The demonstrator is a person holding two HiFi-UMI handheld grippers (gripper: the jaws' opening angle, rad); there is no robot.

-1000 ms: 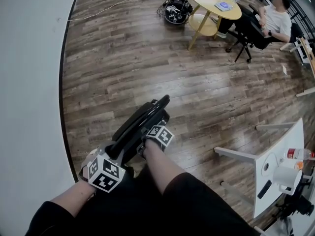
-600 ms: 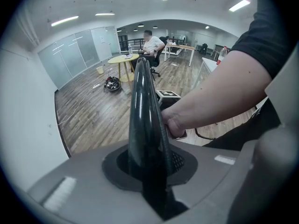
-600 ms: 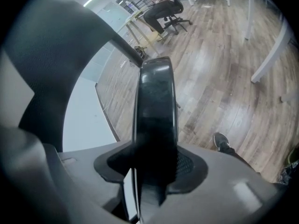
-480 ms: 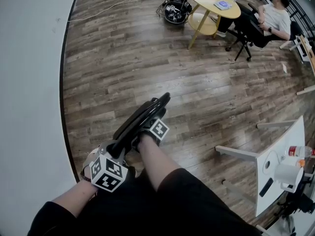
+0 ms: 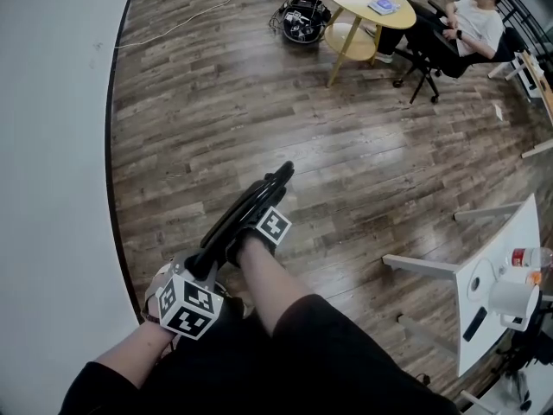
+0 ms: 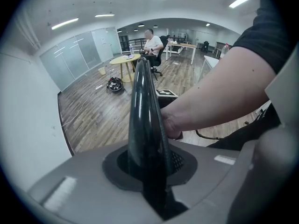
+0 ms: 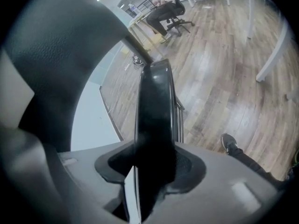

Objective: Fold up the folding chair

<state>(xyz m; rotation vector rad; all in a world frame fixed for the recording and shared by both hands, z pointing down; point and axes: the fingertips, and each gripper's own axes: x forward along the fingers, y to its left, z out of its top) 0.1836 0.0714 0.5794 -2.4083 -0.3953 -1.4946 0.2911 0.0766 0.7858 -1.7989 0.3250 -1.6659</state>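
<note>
The black folding chair (image 5: 251,201) stands folded nearly flat on the wood floor in front of me, its thin edge toward me. My left gripper (image 5: 204,271) holds its near lower end, with the marker cube (image 5: 186,308) below. In the left gripper view the chair's glossy edge (image 6: 142,101) rises from between the jaws of the left gripper (image 6: 147,171). My right gripper (image 5: 259,214) grips the chair higher up. Its jaws have just been closing, with the chair's black slab (image 7: 154,106) filling the gap of the right gripper (image 7: 152,167).
A white wall (image 5: 52,145) runs along the left. Far back stand a round yellow table (image 5: 367,7), a black basket of cables (image 5: 301,20) and a seated person (image 5: 462,24). A white table (image 5: 492,292) with a bottle and cup is at the right.
My right gripper has slid up and a little left along the chair. The chair looks thinner and more closed than before. The left gripper has stayed put.
</note>
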